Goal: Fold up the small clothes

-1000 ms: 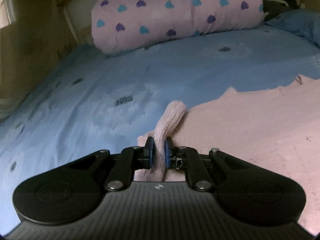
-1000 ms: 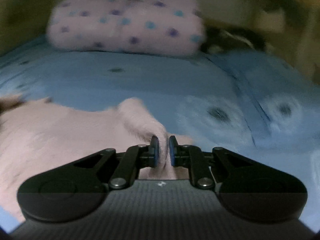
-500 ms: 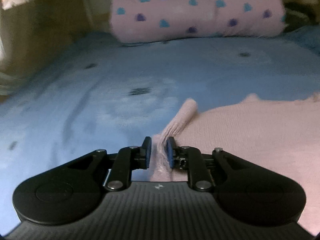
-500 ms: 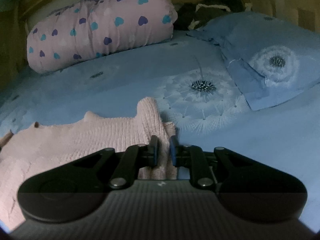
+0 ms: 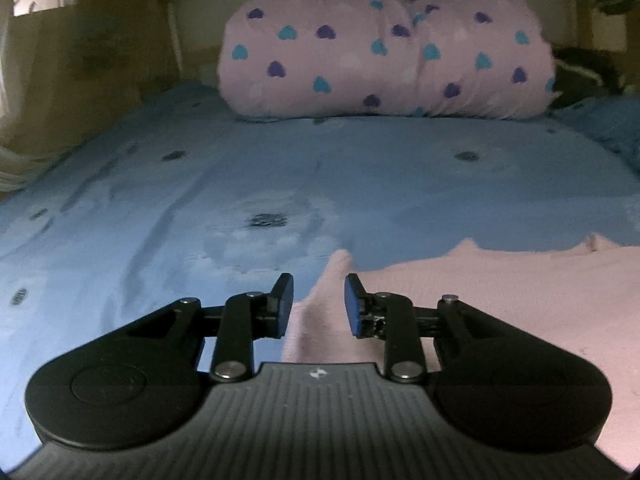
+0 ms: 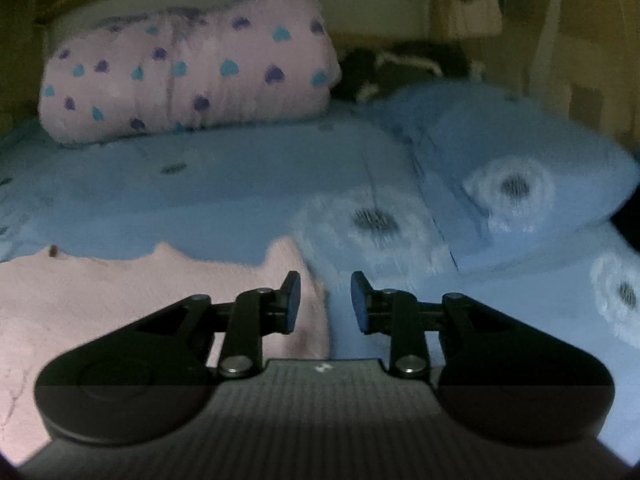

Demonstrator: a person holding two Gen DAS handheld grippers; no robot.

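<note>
Where pink sweater lies flat on blue bedsheet, spread between both hand-held grippers. Left hand-held gripper: jaws just opened, parted, sweater's left corner between them but unpressed. Right hand-held gripper: jaws likewise just opened, parted, straddling sweater's right edge, gripping nothing. Beyond, heart-printed pink blanket roll against headboard. Blue pillow off to the right, dark bundle behind it. Bare sheet ahead of sweater up to blanket roll; wall close at left.
</note>
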